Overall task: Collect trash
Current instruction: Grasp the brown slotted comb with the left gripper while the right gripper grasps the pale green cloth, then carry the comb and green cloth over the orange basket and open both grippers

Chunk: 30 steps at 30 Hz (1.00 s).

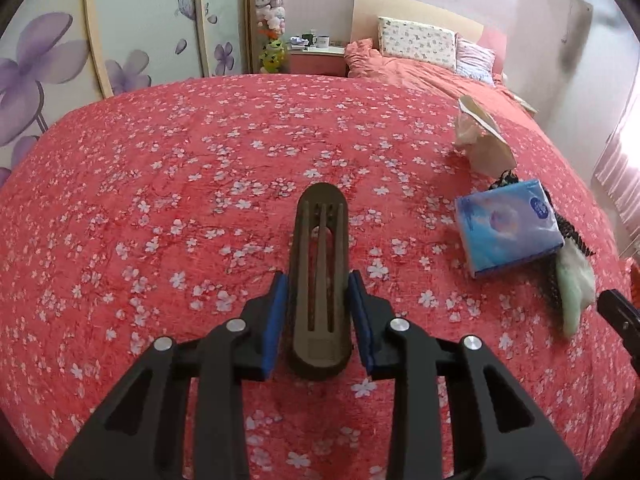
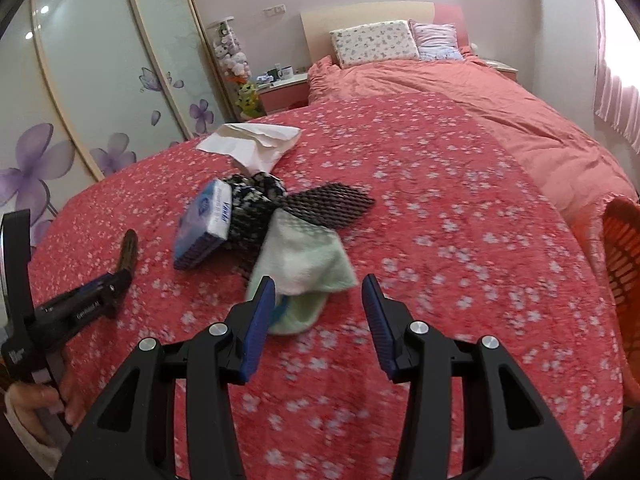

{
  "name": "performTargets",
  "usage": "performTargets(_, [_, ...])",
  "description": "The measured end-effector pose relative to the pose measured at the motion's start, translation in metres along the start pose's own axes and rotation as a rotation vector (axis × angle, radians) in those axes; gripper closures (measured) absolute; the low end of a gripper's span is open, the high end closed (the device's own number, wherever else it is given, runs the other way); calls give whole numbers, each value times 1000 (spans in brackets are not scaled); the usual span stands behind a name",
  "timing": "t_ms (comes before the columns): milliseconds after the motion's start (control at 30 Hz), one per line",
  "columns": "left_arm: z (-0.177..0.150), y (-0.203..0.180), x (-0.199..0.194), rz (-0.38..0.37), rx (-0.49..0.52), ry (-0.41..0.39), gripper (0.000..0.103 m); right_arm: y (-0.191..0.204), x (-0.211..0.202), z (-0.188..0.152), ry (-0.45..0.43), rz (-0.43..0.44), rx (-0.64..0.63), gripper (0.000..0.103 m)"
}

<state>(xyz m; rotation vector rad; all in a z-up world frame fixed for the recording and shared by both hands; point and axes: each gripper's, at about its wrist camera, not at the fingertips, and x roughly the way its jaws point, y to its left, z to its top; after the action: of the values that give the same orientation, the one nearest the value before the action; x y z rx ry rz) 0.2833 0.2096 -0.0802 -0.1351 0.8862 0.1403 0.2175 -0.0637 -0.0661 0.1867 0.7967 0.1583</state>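
Over the flowered bed (image 1: 160, 200), a brown slotted piece (image 1: 320, 276) is being gripped by the left gripper (image 1: 318, 292); the right gripper (image 2: 318, 292) is being held open, empty, near a green cloth (image 2: 304, 264).

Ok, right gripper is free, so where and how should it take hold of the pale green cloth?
Grip the pale green cloth at its near folded end, the lump that sticks out toward the right gripper past the black mesh. Come straight ahead and down from the near side: that end lies free on the bedspread, between the open pads' line, while the far end overlaps the mesh.

Orange basket (image 2: 624, 248) cut off at the right edge — black mesh (image 2: 320, 204) partly buried.
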Motion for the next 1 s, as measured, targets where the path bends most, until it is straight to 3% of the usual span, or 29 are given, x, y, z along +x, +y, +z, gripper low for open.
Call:
performTargets(300, [-4,9,-2,-35,-31,-3,71,16,24,6,51,-18,0,57])
performTargets(367, [-4,10,-2,-36,-33,-3,71,18,28,5,52,-43,-19,77])
performTargets(467, [-5,11,-3,-41,-38,-4,71,11,24,5,53,-30,-7,95])
performTargets(633, [-6,13,-5,-47,-43,-5,71,-4,2,5,0,-54,6,96])
performTargets(767, [-6,12,-6,-39,-36,-4,71,-24,-18,5,-50,-128,24,96])
performTargets(1000, [-1,5,-2,-33,-15,-3,68,-52,-34,3,-77,-163,64,96])
